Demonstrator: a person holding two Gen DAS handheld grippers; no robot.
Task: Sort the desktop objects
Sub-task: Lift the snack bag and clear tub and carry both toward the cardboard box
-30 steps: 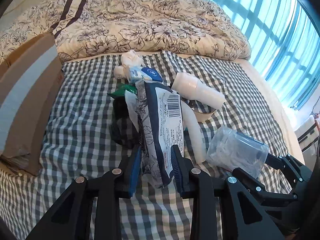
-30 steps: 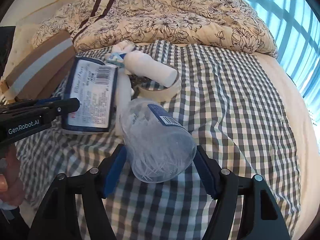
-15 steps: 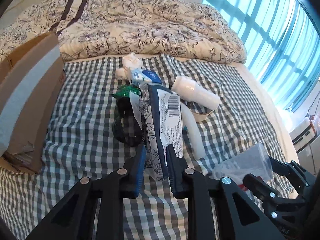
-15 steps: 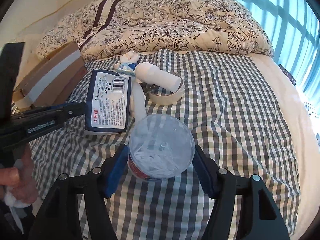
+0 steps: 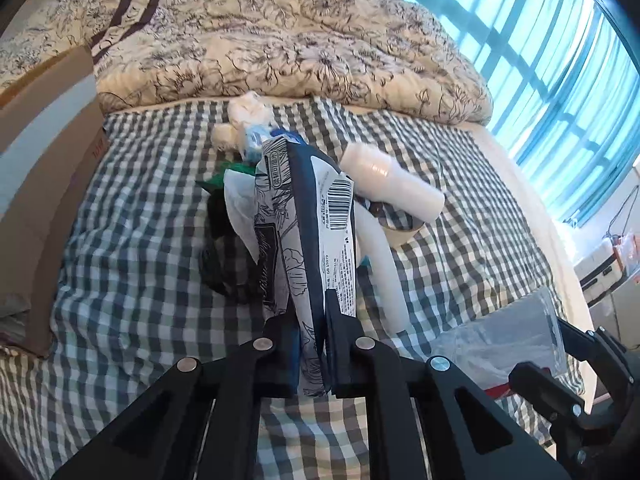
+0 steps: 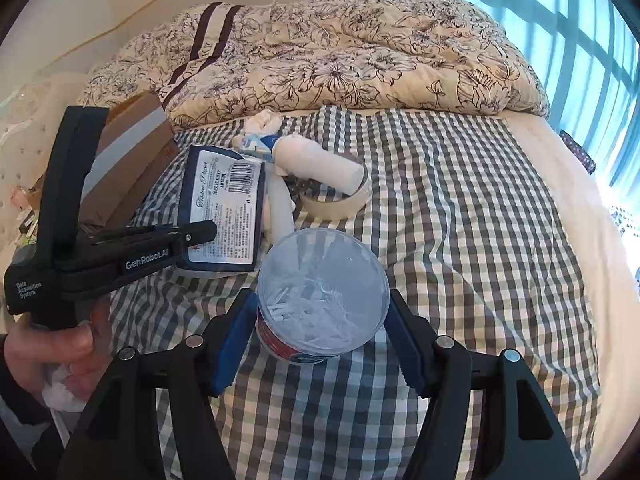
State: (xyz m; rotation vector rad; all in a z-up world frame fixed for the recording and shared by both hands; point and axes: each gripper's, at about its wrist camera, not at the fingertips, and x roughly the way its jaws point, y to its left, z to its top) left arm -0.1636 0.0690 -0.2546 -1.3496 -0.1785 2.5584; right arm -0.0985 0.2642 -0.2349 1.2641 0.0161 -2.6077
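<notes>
Soft plastic film wraps the tissue pack (image 5: 308, 248), pinched at its near end between the left gripper (image 5: 312, 344) fingers; light, compressible, slippery. Right gripper (image 6: 320, 332) fingers clamp the rigid clear jar (image 6: 322, 294) across its sides.

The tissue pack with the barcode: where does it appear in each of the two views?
Left wrist: tissue pack, centre, on edge, clamped in the left gripper.
Right wrist: tissue pack, left of centre, barcode up.
Shared landmark: tape roll.
</notes>
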